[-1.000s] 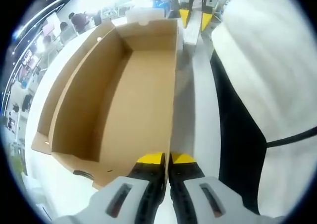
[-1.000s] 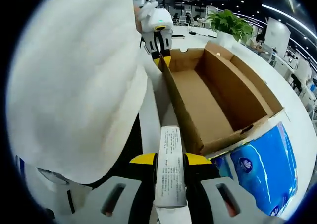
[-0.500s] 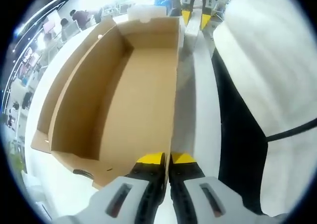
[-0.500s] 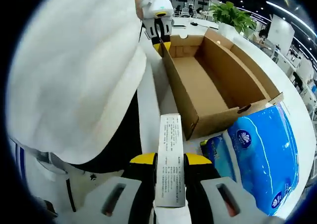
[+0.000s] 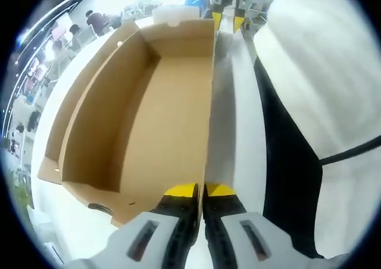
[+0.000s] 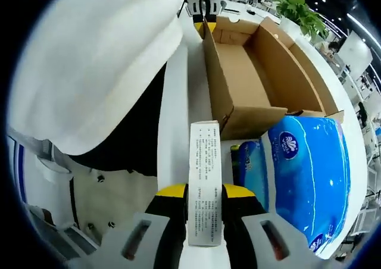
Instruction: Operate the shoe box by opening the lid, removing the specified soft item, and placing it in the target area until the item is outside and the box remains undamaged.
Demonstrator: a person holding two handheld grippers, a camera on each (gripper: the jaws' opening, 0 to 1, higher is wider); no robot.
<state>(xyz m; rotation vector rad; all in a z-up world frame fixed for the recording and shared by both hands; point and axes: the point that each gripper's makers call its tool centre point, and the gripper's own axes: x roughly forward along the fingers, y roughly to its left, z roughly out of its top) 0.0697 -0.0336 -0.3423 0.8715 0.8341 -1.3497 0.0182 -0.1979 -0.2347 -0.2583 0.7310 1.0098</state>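
Left gripper (image 5: 200, 191): jaws pressed together on the near end of the shoe box (image 5: 149, 102) side wall, gripping its top edge. In the left gripper view the box interior shows bare brown cardboard, open at the top, resting on the white desk (image 5: 232, 132) along the edge nearest the person, whose white garment (image 5: 321, 72) lies just beside it. At the far end of that same wall the right gripper (image 5: 227, 20) is seen, yellow-tipped. Right gripper view: its jaws (image 6: 204, 191) are clamped on a narrow white printed flap (image 6: 205, 180) that stands between them. Just beyond, on the desk (image 6: 175, 114), a blue soft tissue pack (image 6: 297, 185) lies outside the box, touching the near end wall of the box (image 6: 250, 72). At the box's far corner the left gripper (image 6: 205, 7) holds the wall. A potted plant (image 6: 303, 7) stands beyond the box.
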